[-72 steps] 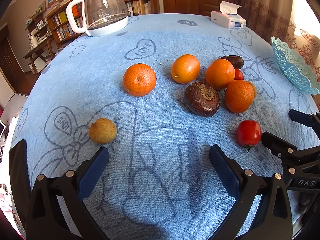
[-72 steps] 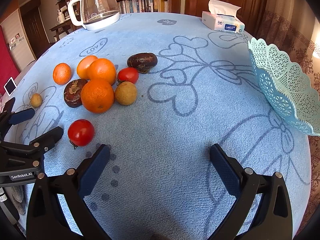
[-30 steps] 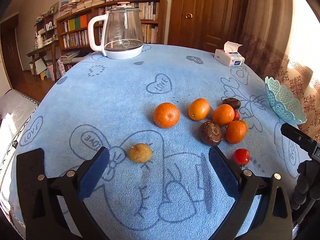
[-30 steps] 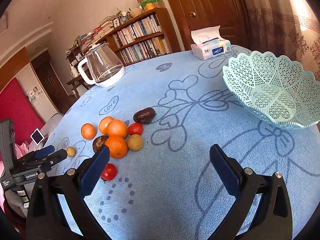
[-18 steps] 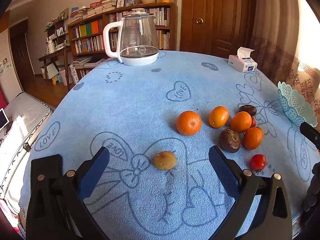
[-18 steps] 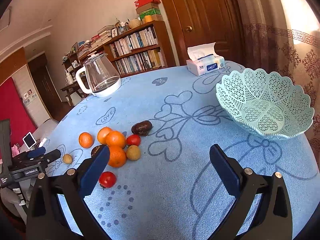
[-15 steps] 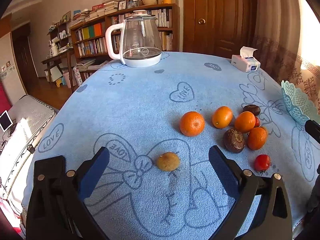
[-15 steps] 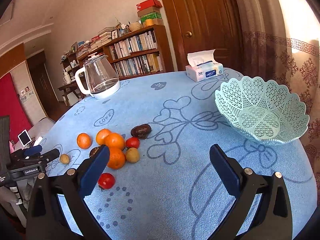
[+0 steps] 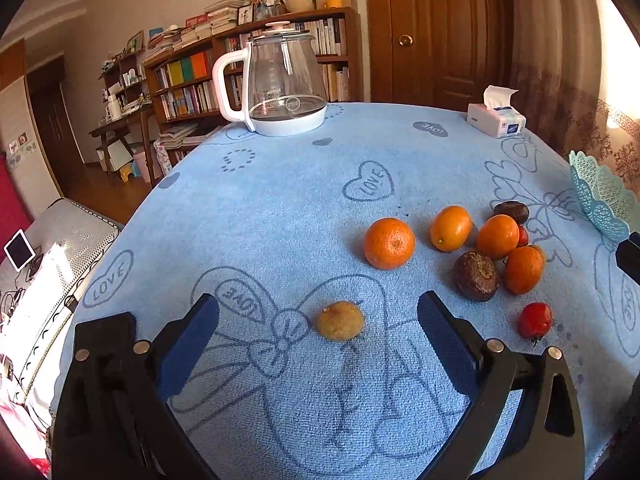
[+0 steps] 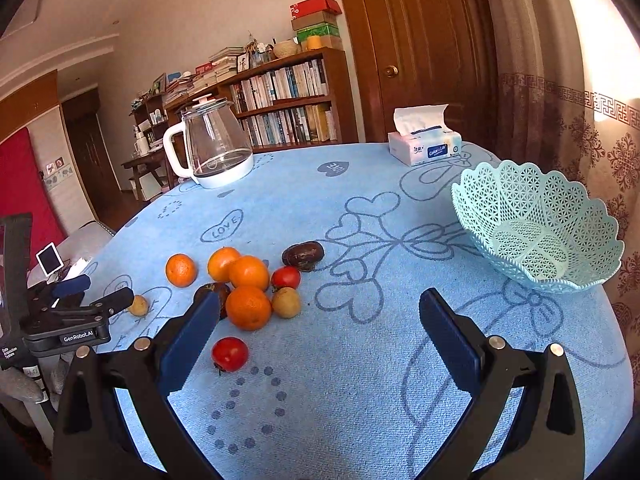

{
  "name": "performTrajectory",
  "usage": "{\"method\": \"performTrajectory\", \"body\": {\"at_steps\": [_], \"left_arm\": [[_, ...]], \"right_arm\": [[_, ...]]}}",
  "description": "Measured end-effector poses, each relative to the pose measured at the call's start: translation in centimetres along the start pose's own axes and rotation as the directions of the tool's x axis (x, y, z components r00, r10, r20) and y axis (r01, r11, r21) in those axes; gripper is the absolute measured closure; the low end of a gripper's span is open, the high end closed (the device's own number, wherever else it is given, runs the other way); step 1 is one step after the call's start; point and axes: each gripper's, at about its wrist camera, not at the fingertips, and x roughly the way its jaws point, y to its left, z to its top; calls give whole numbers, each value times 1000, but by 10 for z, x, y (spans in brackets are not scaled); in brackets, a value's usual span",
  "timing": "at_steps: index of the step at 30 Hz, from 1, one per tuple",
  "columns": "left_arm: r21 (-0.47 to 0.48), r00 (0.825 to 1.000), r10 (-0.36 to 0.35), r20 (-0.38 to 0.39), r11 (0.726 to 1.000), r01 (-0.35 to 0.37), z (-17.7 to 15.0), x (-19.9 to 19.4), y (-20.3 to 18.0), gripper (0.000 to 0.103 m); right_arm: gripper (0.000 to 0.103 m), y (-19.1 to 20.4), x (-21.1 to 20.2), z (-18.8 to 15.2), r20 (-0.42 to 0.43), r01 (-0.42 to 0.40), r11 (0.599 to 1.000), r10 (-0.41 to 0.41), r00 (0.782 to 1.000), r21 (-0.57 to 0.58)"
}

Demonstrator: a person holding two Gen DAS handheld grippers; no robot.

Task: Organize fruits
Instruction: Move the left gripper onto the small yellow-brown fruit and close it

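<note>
- Left wrist view: the left gripper is released, its blue pads spread wide and holding nothing. A small brown fruit lies on the blue tablecloth between the pads, touching neither.
- Only this view shows a phone and white fabric off the near-left table edge. The basket shows only as a rim at far right.
- Right wrist view: the right gripper is likewise released and empty.
- Only this view shows the whole basket, at the right; it holds nothing.
- All fruit lies on the cloth at the left: four oranges, two tomatoes, two dark fruits, a tan fruit.
- A glass kettle and a tissue box stand at the far edge.
- Compared with 2.4 s ago, both cameras sit higher and farther back; the fruit has not moved.
</note>
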Motion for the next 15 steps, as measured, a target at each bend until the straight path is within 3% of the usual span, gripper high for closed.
{"method": "performTrajectory", "body": {"at_steps": [9, 15], "left_arm": [[-24, 999, -44, -29, 999, 43, -1, 6, 5, 9], [-29, 991, -108, -85, 994, 106, -3, 17, 4, 33]], "right_arm": [[2, -1, 6, -2, -24, -7, 1000, 7, 1000, 4], [2, 1, 10, -3, -38, -13, 1000, 13, 999, -4]]}}
